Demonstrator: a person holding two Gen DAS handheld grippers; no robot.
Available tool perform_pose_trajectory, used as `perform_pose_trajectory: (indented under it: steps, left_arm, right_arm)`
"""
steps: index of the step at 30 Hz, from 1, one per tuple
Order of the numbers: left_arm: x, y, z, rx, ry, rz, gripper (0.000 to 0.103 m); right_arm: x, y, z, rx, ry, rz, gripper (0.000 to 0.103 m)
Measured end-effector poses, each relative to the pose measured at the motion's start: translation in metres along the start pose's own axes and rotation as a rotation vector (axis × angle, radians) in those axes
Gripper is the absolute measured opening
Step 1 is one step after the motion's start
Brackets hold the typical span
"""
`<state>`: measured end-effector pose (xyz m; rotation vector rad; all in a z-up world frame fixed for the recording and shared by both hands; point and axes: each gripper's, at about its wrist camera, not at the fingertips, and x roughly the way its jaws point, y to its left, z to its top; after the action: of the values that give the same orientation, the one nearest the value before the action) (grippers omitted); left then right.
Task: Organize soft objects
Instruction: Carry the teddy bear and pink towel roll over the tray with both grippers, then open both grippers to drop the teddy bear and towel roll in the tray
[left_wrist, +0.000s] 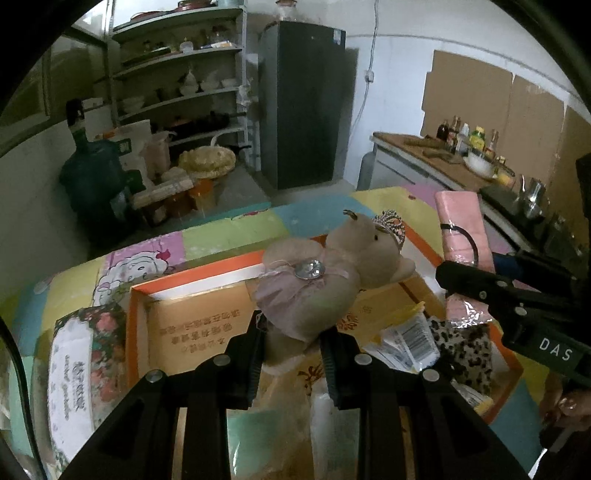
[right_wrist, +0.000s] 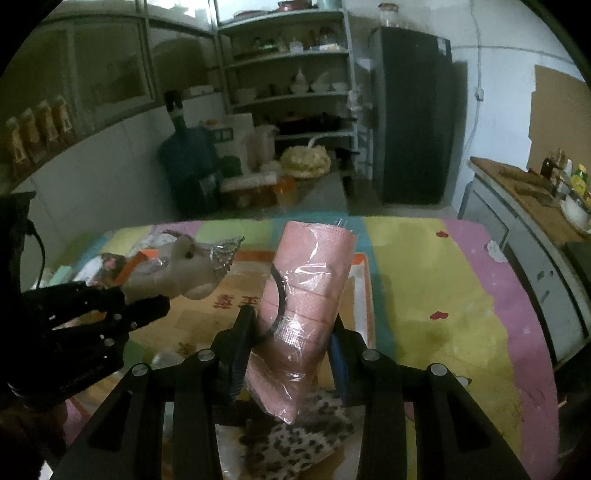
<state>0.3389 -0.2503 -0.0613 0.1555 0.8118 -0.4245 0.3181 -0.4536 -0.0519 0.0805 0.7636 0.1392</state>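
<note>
Beige plush makes up the teddy bear (left_wrist: 325, 280), which wears a small silver crown (left_wrist: 390, 225) and a pale pink dress with a clear gem at the waist; it hangs above the orange-rimmed box (left_wrist: 192, 282), pinched at its lower body between the jaws of the left gripper (left_wrist: 291, 343). Just to its right, the right gripper (right_wrist: 291, 350) has its jaws pressed onto a pink cloth roll (right_wrist: 306, 291) sealed in clear plastic film, held upright over the same box, with a leopard-print fabric (right_wrist: 295, 443) lying beneath it. Both soft things appear to be mid-transfer, so the step in hand is probably setting each down in its own spot. To do that well, the person would best lower one tool at a time, since the two grippers sit close and could knock together over the box. The bear is top-heavy and leans away from the jaws, so it should be laid on its back rather than dropped; the film on the roll looks slippery, so the grip should stay firm until the roll rests on something. Small packets (left_wrist: 406, 339) already lie in the box, and a floral round tin (left_wrist: 79, 365) stands just outside its left wall on the patchwork tablecloth (right_wrist: 443, 288). Behind stand shelves (right_wrist: 288, 74) and a dark fridge (right_wrist: 413, 114).
</note>
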Motion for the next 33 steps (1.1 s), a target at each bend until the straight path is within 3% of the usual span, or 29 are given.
perform_pose_trajectory:
  steps: [20,28,33]
  left_arm:
    - [0.046,-0.012,-0.001,0.043,0.122,0.022,0.029]
    - [0.046,-0.006,0.001,-0.001,0.127,-0.023,0.043]
    - [0.045,-0.001,0.001,-0.027,0.125,-0.056,0.05]
  right_arm:
    - [0.047,-0.005,-0.004,-0.014,0.152,0.082,0.039]
    - [0.06,-0.004,-0.012,-0.01,0.201,0.083,0.039]
    - [0.058,-0.006,-0.013,-0.009,0.196,0.068,0.048]
